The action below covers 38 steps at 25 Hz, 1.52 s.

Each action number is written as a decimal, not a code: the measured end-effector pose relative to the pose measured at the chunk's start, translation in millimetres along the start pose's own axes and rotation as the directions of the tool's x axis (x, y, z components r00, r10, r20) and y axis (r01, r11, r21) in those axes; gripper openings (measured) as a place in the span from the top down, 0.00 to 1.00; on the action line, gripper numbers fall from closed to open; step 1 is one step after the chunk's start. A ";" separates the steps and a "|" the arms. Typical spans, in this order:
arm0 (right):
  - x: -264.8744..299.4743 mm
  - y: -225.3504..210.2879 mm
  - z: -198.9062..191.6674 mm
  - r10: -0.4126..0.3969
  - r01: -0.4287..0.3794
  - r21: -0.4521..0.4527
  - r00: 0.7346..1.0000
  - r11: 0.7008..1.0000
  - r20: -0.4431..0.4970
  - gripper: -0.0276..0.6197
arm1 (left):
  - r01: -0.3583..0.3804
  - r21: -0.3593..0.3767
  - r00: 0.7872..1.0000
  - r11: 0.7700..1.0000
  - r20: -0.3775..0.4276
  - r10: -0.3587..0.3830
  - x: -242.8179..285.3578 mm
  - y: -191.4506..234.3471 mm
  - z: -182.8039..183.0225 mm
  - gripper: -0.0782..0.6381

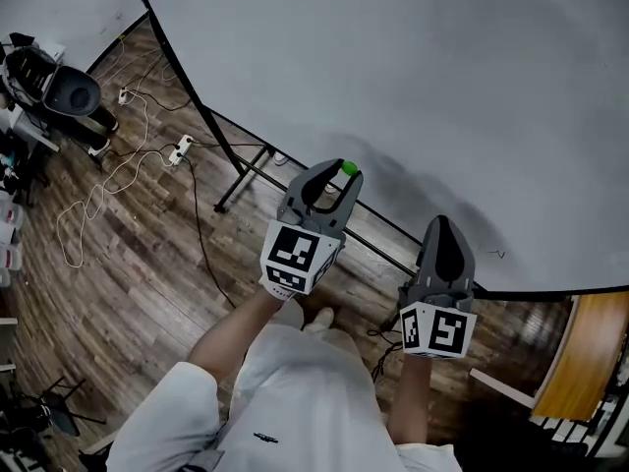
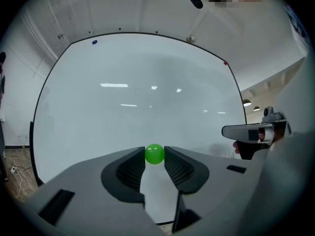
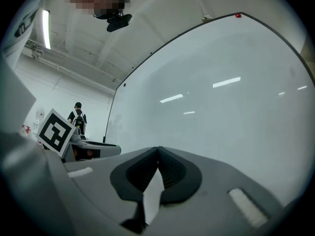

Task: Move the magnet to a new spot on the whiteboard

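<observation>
My left gripper (image 2: 154,157) is pinching the green magnet (image 2: 154,153) at its jaw tips, whiteboard (image 2: 138,97) straight ahead. Right gripper (image 3: 158,149) is closed on nothing, just alongside.

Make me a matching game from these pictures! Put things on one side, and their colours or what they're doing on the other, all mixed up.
Things:
1. magnet
2. left gripper
3. right gripper
4. whiteboard

Colour or state:
A. shut, with nothing in it
B. green
C. white
D. shut on the magnet

Pairs: 1-B, 2-D, 3-A, 4-C
</observation>
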State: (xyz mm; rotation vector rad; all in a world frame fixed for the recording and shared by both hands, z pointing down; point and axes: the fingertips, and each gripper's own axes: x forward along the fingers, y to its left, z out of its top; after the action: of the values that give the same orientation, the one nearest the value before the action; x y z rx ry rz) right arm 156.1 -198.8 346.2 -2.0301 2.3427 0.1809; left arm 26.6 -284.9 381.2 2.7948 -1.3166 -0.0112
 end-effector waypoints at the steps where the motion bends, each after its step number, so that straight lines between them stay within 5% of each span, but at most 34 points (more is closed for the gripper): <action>1: 1.0 1.1 -5.2 0.001 -0.001 -0.001 1.000 1.000 -0.005 0.95 | 0.001 -0.002 1.000 1.000 0.000 -0.001 2.5 0.8 -5.6 0.72; 21: 34.1 12.6 -75.3 0.011 -0.011 -0.005 0.997 1.000 -0.076 0.95 | -0.013 -0.012 1.000 1.000 -0.019 0.013 51.1 19.4 -82.5 0.72; 38: 45.8 -3.2 -104.4 -0.031 0.034 0.023 0.995 0.999 -0.099 0.95 | -0.022 -0.013 0.999 1.000 -0.028 0.021 79.2 21.8 -106.2 0.72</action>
State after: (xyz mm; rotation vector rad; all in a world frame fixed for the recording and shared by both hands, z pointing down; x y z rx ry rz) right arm 157.7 -256.0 444.9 -2.1112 2.3532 0.0508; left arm 63.3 -355.1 489.6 2.7594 -1.3351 0.0202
